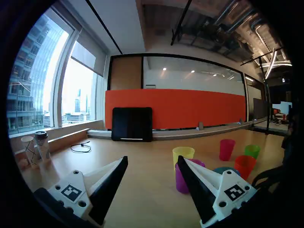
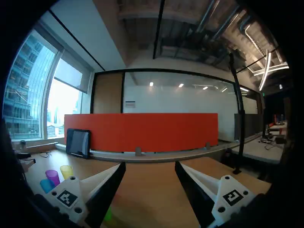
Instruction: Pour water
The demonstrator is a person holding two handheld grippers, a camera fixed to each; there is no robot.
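Several plastic cups stand on the wooden table in the left gripper view: a yellow cup, a purple cup partly behind my right finger, a pink cup, a green cup, an orange cup and a teal cup. My left gripper hangs open just short of the purple cup, nothing between its fingers. In the right gripper view my right gripper is open over bare table, with the purple cup, yellow cup and teal cup far off at lower left.
A black tablet leans against the orange divider at the table's back. A paper coffee cup and a cable lie near the window at left. A dark post rises at the table's right end.
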